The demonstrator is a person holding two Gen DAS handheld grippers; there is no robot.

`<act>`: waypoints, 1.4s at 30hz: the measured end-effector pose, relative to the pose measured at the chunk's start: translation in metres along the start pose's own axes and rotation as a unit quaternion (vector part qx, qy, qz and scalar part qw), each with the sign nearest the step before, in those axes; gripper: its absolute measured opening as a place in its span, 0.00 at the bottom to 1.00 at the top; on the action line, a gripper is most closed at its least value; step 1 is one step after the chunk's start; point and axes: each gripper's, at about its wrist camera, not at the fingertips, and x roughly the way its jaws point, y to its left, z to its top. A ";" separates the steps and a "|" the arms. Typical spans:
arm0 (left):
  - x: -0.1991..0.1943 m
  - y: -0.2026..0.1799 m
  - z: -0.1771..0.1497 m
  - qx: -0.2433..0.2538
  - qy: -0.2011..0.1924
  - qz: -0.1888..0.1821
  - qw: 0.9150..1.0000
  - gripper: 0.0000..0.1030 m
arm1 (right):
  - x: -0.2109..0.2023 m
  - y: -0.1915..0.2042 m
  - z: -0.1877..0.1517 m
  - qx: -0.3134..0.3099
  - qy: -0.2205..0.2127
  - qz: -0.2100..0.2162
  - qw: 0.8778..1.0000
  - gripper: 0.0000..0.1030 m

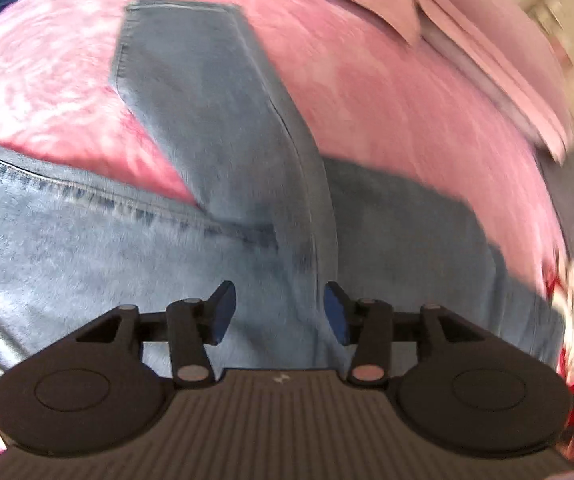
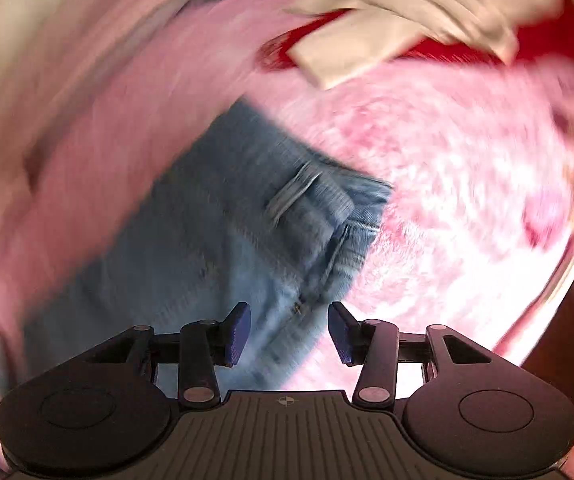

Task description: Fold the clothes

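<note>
The left gripper (image 1: 279,312) is hovering with its jaws apart over the jeans (image 1: 215,128). The jeans are lying on a pink blanket (image 1: 387,92).

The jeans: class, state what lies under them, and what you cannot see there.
Under the jeans lies a pink mottled bedspread, showing all around the denim in both views. The part directly beneath the jeans is covered, so anything lying there cannot be seen.

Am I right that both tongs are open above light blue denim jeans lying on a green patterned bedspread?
Not quite: the bedspread is pink and patterned, not green, as both wrist views show. The left tongs and right tongs are open above the light blue denim jeans.
</note>
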 end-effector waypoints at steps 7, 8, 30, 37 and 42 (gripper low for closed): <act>0.023 -0.007 0.018 -0.059 -0.020 0.029 0.998 0.53 | 0.008 -0.051 0.023 0.177 -0.035 0.083 0.980 0.52; 0.027 -0.008 0.020 -0.067 -0.023 0.033 0.997 0.53 | 0.009 -0.059 0.027 0.202 -0.040 0.095 0.974 0.52; -0.013 -0.003 -0.096 -0.007 -0.108 0.123 0.987 0.10 | 0.008 -0.069 0.046 0.052 -0.032 0.094 0.994 0.12; -0.022 -0.011 -0.102 0.018 -0.139 0.129 0.982 0.10 | 0.014 -0.067 0.043 0.029 -0.020 0.075 0.997 0.12; 0.002 -0.004 -0.106 0.019 -0.090 0.156 0.983 0.22 | 0.021 -0.064 0.044 0.011 -0.006 0.055 0.998 0.19</act>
